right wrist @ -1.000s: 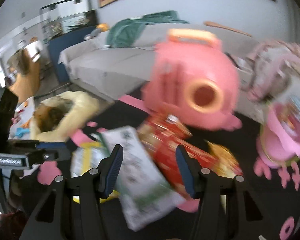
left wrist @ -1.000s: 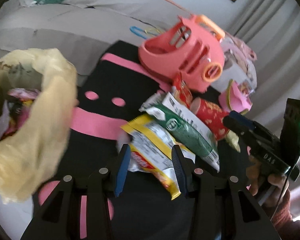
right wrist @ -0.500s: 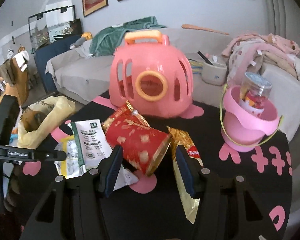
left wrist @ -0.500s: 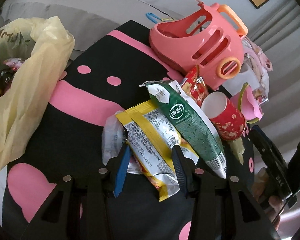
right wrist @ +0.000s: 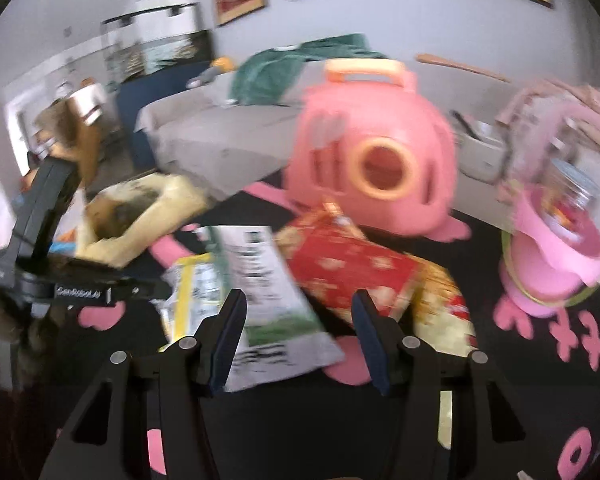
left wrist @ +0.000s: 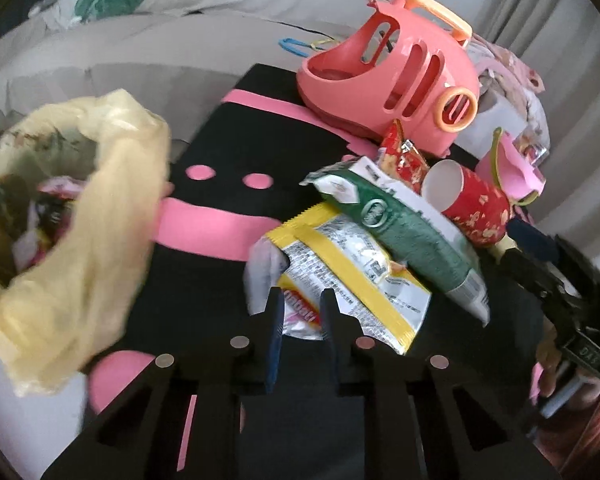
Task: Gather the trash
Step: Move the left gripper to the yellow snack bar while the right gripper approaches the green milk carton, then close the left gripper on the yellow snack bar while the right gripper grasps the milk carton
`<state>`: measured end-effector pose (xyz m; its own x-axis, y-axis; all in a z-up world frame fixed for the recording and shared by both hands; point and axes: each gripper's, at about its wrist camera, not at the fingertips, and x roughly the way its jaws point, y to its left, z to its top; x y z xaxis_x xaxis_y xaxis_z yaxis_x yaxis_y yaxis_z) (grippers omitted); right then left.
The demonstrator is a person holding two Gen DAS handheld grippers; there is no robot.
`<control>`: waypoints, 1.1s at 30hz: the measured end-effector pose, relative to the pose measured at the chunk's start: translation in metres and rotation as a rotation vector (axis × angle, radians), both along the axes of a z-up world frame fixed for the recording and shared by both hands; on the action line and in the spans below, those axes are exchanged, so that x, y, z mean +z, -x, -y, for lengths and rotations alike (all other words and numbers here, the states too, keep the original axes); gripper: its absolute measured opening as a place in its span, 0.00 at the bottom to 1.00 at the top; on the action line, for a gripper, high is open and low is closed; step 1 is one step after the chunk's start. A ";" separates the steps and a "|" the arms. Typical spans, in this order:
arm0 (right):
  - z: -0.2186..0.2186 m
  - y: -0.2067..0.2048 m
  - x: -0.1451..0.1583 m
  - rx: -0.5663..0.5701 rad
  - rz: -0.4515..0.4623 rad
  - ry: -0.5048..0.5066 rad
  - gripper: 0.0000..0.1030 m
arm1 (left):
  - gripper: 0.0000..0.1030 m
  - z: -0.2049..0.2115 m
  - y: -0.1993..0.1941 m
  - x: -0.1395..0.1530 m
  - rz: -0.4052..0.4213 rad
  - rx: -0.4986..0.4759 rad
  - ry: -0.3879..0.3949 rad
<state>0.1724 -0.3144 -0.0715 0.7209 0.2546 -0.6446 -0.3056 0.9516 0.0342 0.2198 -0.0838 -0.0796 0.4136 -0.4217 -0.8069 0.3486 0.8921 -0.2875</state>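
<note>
Trash lies heaped on a black and pink mat (left wrist: pixel 235 148). The jaws of my left gripper (left wrist: pixel 302 312) are closing, and the crumpled near end of a yellow snack wrapper (left wrist: pixel 352 272) is pinched between them. A green and white wrapper (left wrist: pixel 412 236) lies across it, with a red paper cup (left wrist: pixel 476 208) on its side behind. My right gripper (right wrist: pixel 300 320) hovers open over the green and white wrapper (right wrist: pixel 259 280) and the red cup (right wrist: pixel 352 268), holding nothing. A yellow plastic bag (left wrist: pixel 111 208) with trash inside gapes at the left.
A pink slotted carrier (left wrist: pixel 412 80) stands behind the heap, and a pink bucket (right wrist: pixel 556 256) with a jar is on the right. A golden snack packet (right wrist: pixel 440 304) lies beside the cup. A grey sofa (left wrist: pixel 139 40) runs along the back.
My left jaws have narrowed onto the yellow wrapper's near end, which now bends upward. The right gripper has swung a little left over the heap, still open.
</note>
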 end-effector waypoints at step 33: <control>-0.012 -0.003 -0.008 -0.103 -0.052 0.063 0.55 | 0.38 -0.039 0.004 -0.008 -0.220 -0.042 0.338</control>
